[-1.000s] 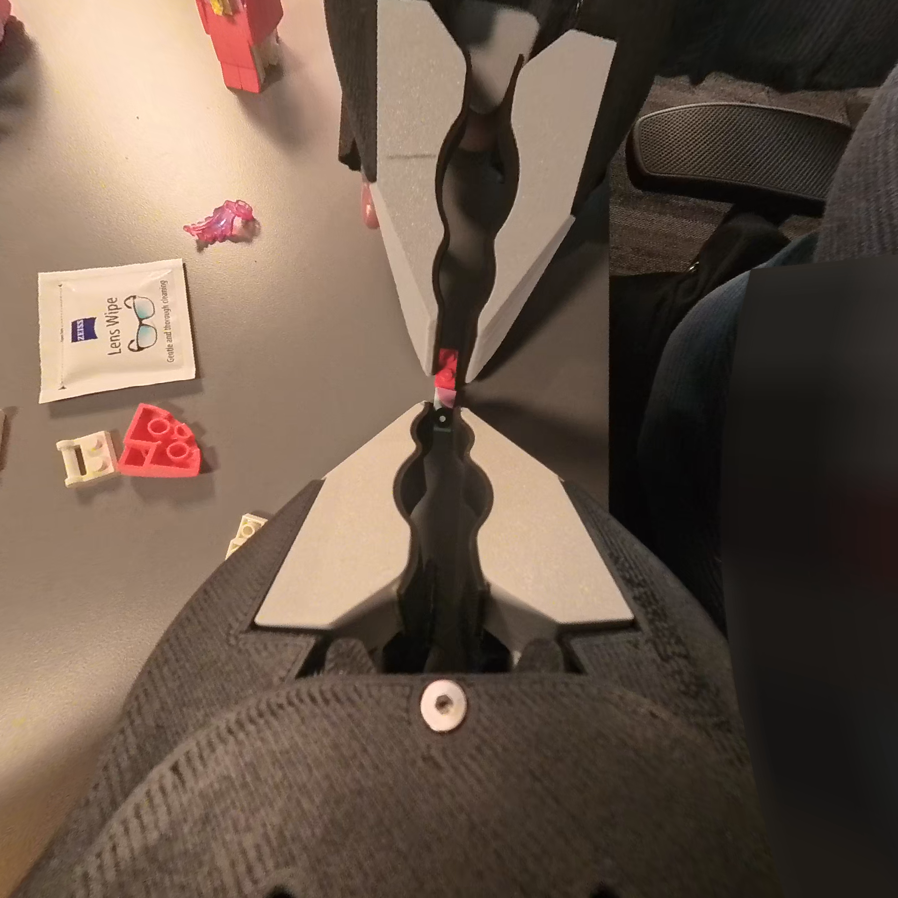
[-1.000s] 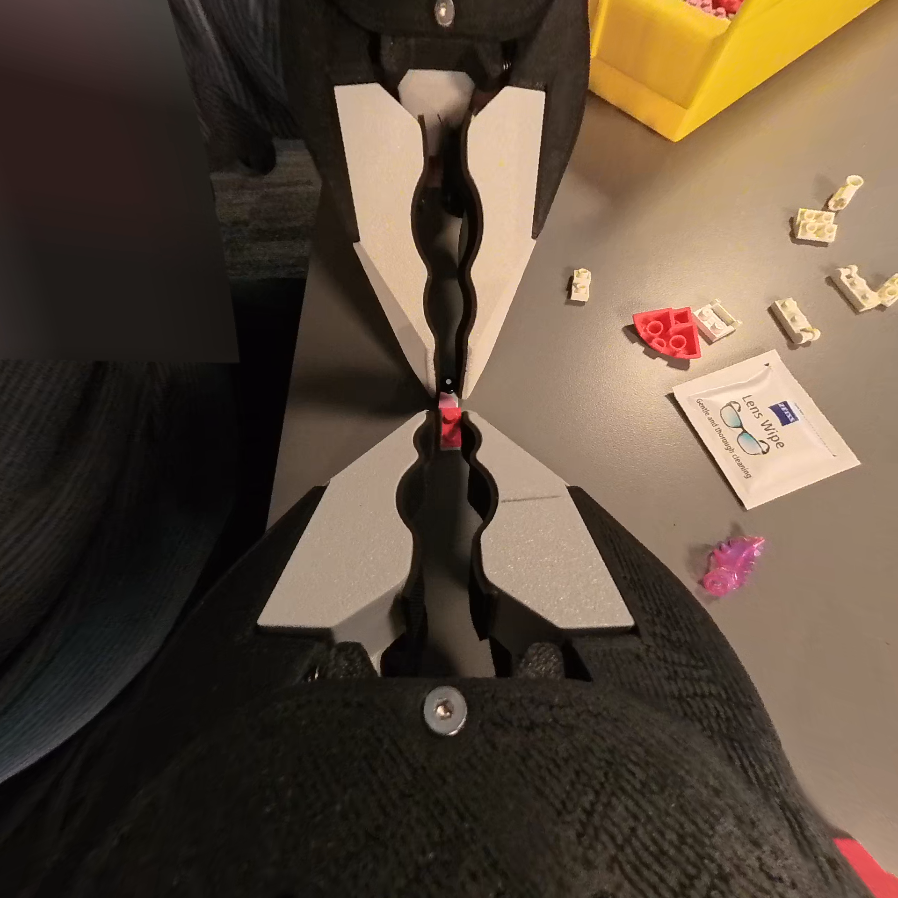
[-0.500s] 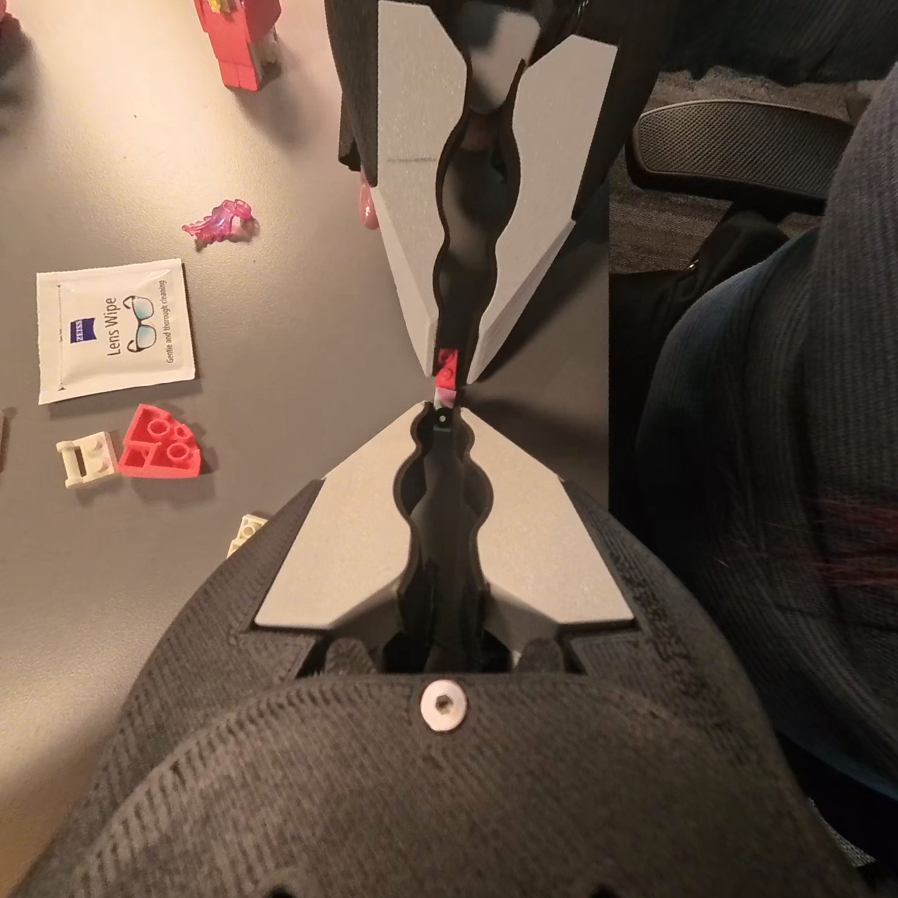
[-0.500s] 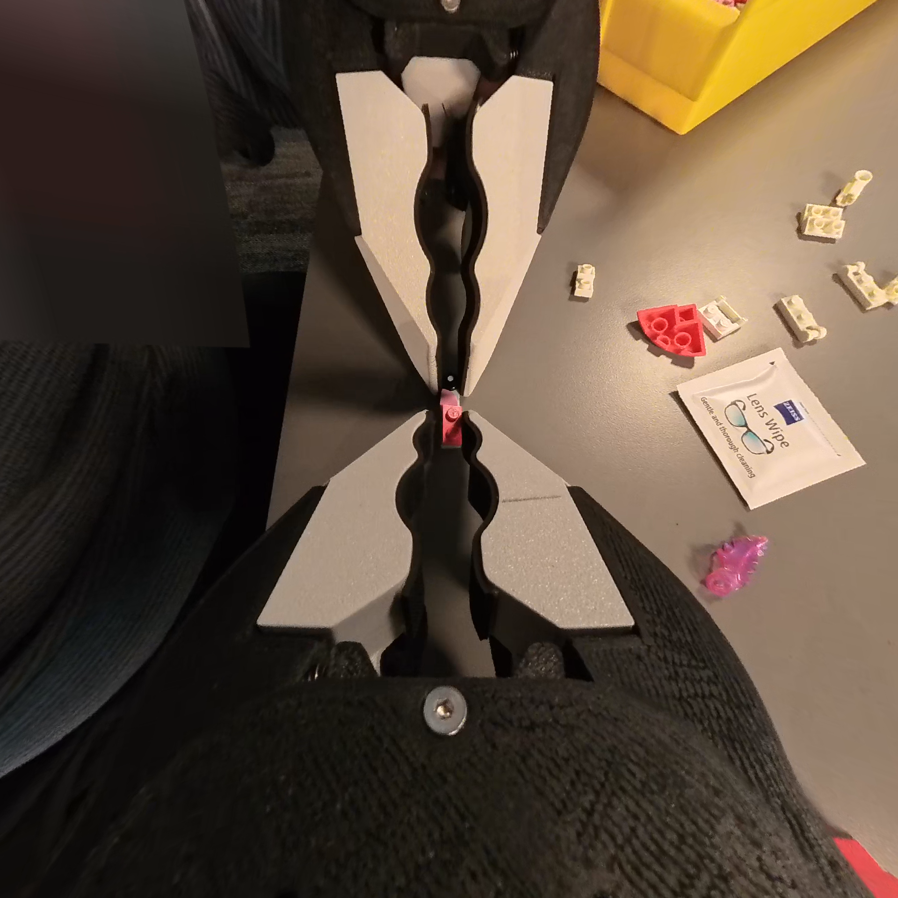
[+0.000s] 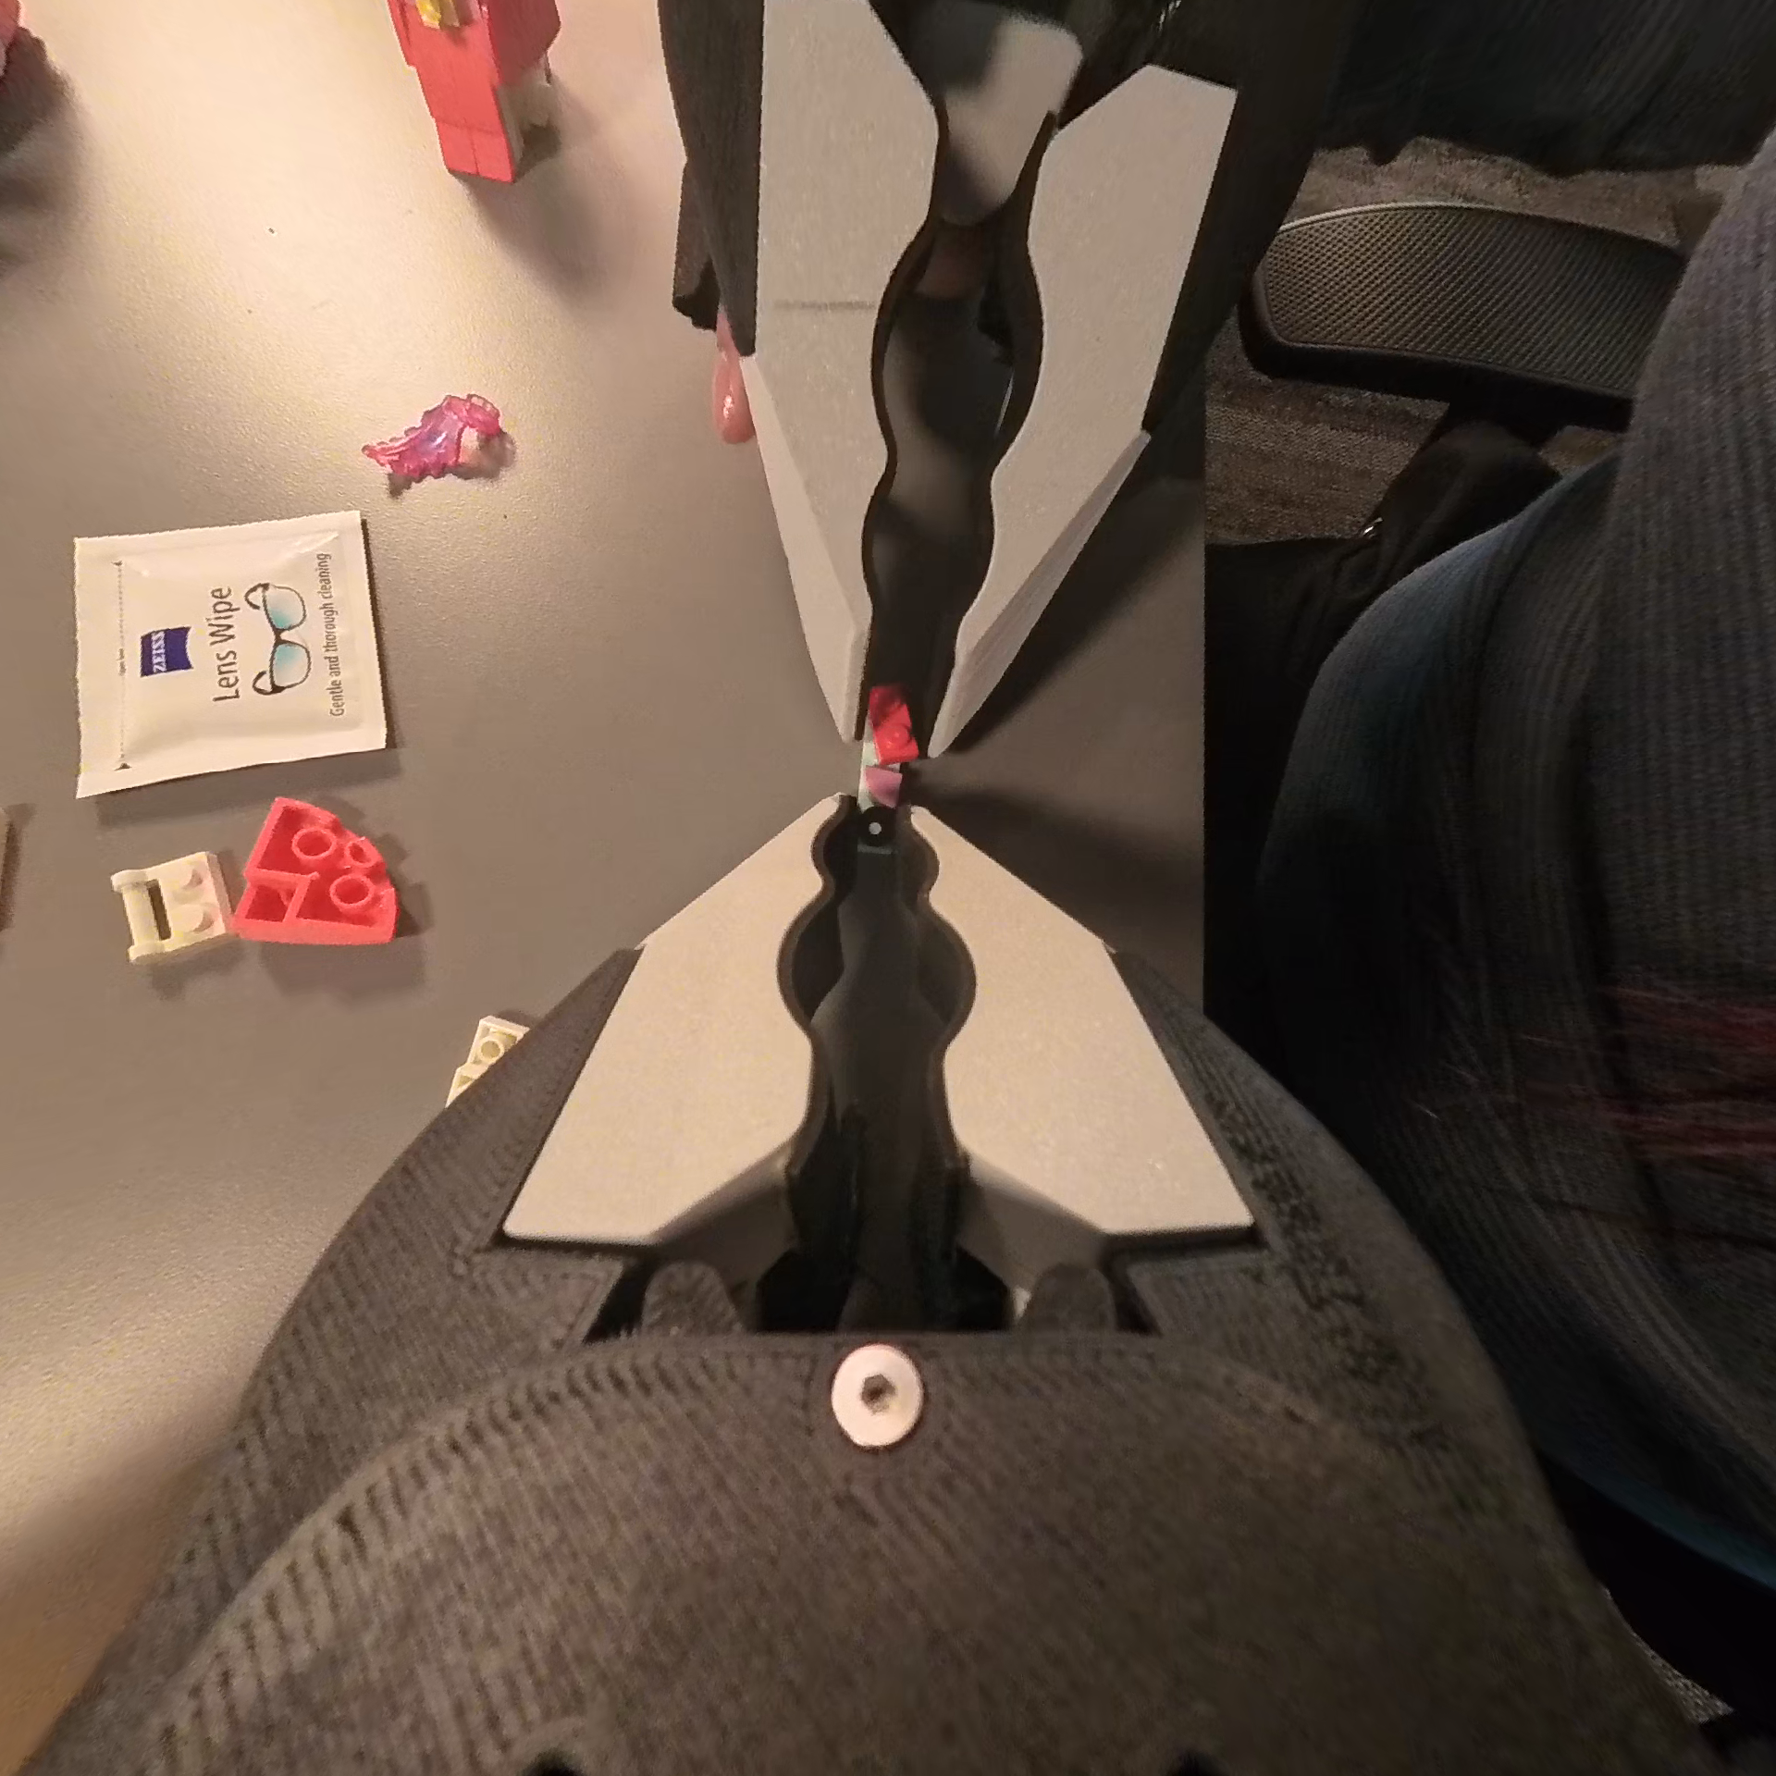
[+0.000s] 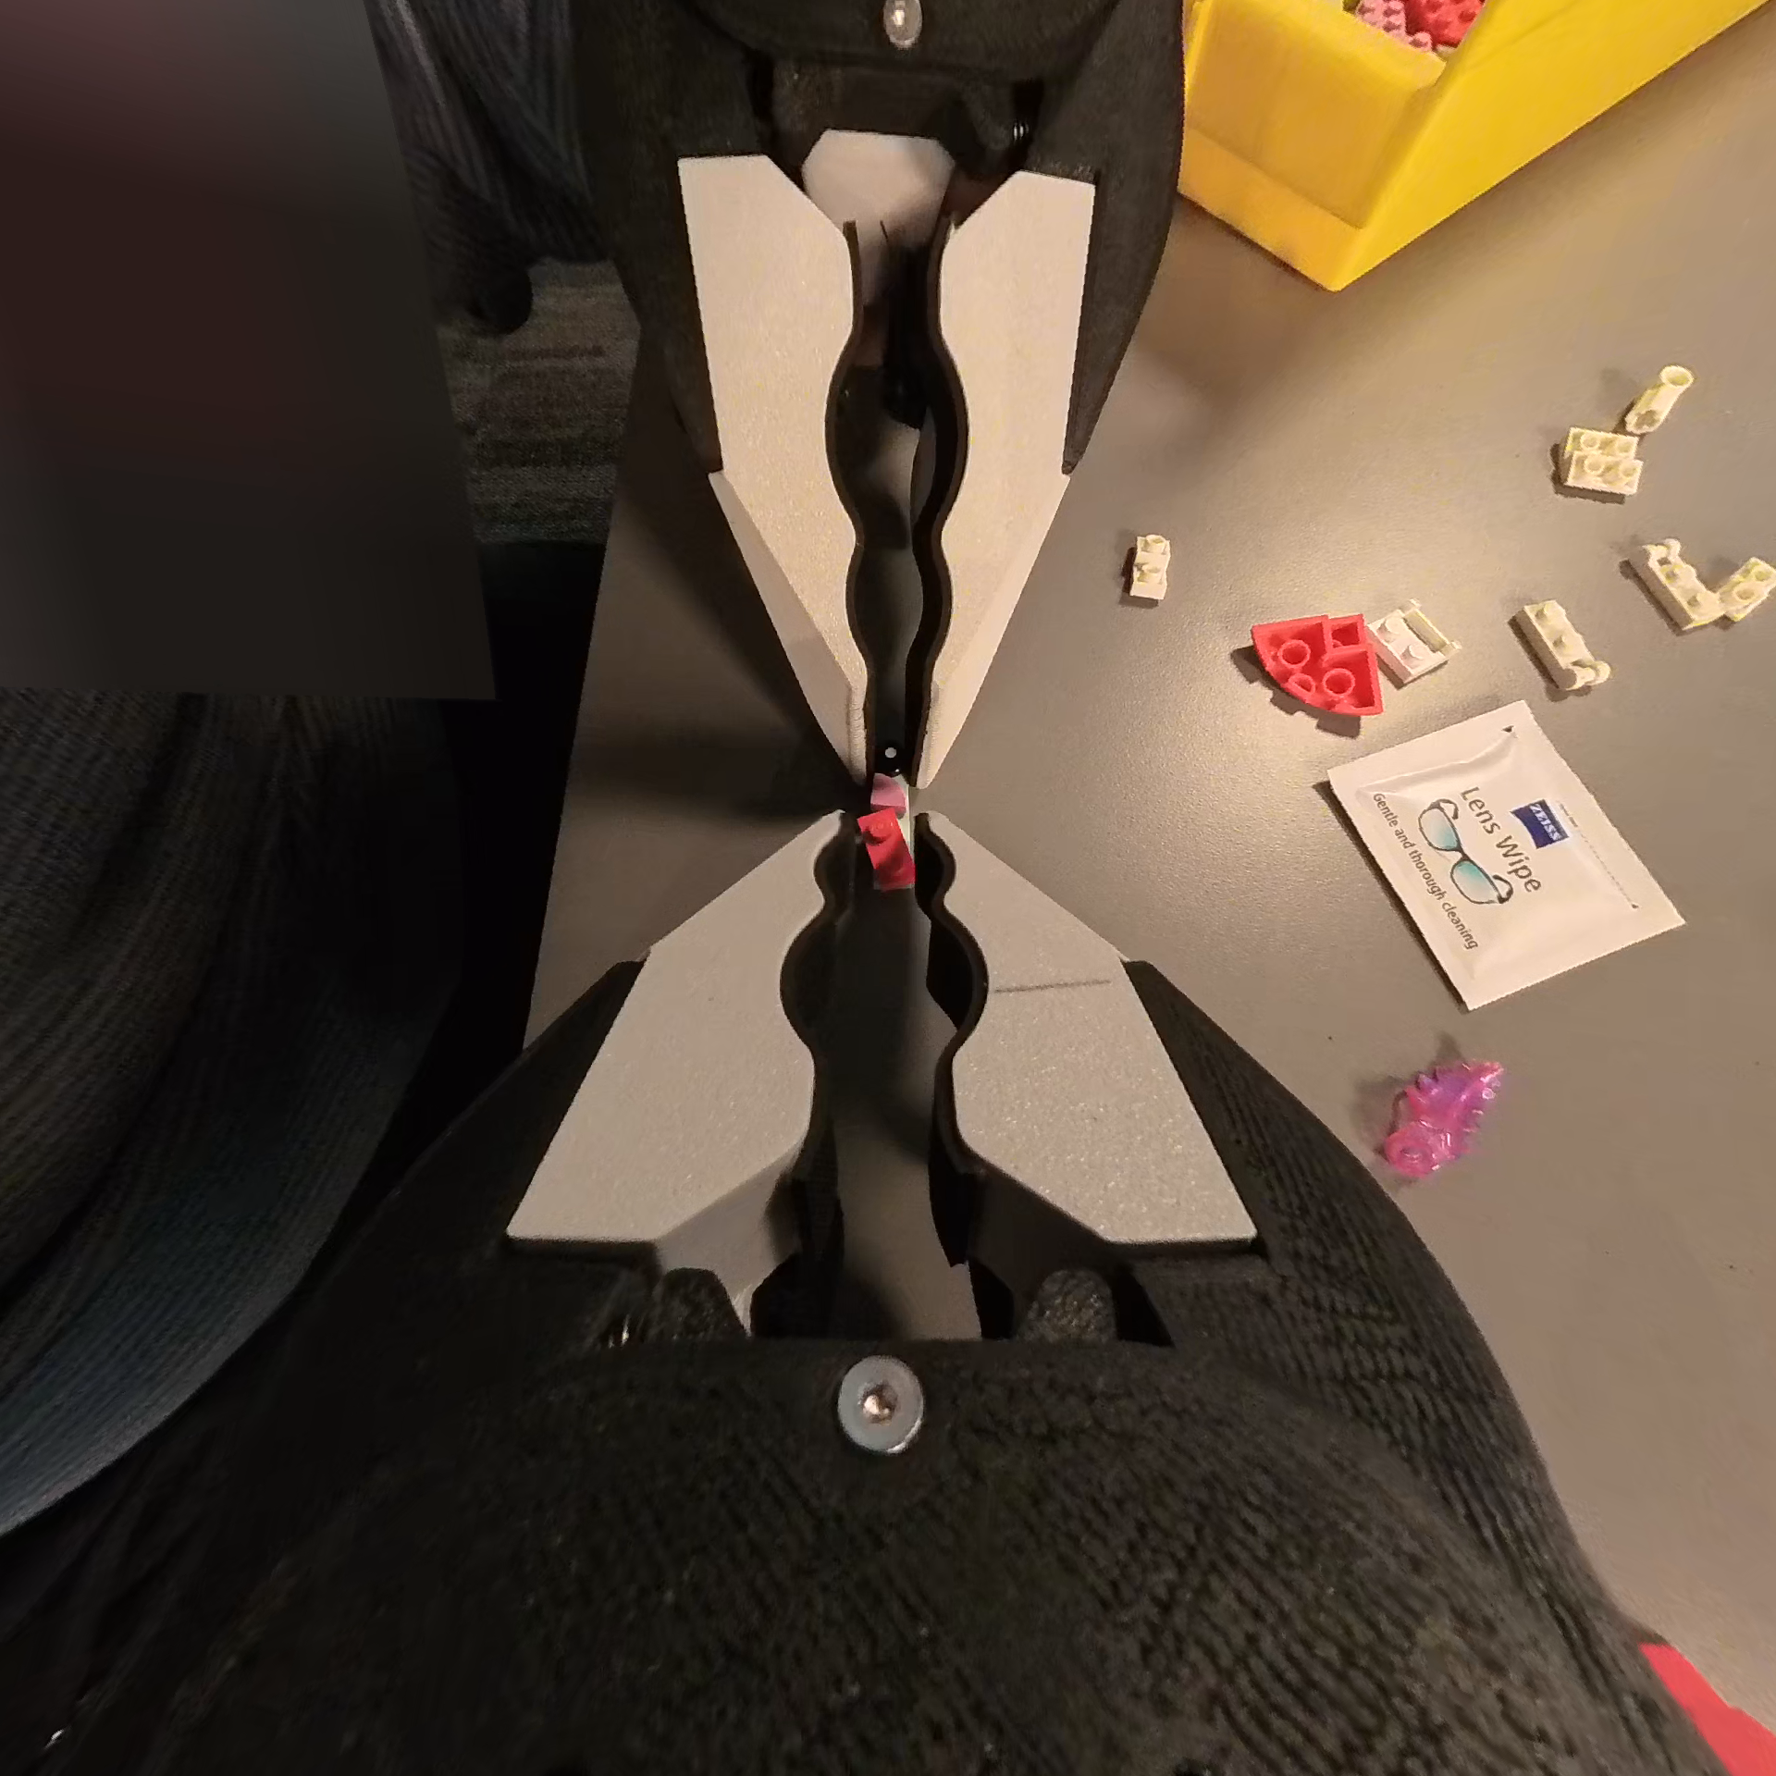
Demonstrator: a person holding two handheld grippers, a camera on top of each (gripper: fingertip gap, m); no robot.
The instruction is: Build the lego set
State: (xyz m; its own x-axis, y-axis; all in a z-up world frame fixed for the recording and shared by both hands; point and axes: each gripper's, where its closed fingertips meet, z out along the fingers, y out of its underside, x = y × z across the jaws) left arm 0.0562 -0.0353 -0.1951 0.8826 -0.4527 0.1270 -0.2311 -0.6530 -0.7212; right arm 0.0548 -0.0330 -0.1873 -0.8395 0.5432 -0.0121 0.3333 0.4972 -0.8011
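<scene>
My two grippers meet tip to tip above the grey table [image 5: 577, 288], near its edge. My left gripper [image 5: 876, 817] is shut on a small black piece with a white dot [image 5: 873, 831]; a pink piece [image 5: 885, 788] sticks out beyond its tips. My right gripper [image 6: 882, 822] is shut on a small red brick [image 6: 886, 853]. The red brick [image 5: 894, 730] and the pink piece [image 6: 886, 794] touch each other between the two pairs of tips. A thin pale plate runs along their side. The black piece [image 6: 892, 754] shows between the left fingers in the right wrist view.
On the table lie a white wipe sachet [image 5: 226, 649], a red curved brick [image 5: 312, 879], several small white bricks [image 6: 1557, 644] and a translucent pink piece [image 5: 442, 437]. A yellow bin [image 6: 1393, 125] and a red block figure [image 5: 481, 77] stand farther off. A seated person [image 5: 1490, 865] and a chair [image 5: 1442, 288] are beyond the table edge. Both grippers' tips are close together, under 4 cm apart.
Both grippers stay tip to tip with their pieces held. The red brick has tilted a little in the right fingers. The person beside the table has shifted.
</scene>
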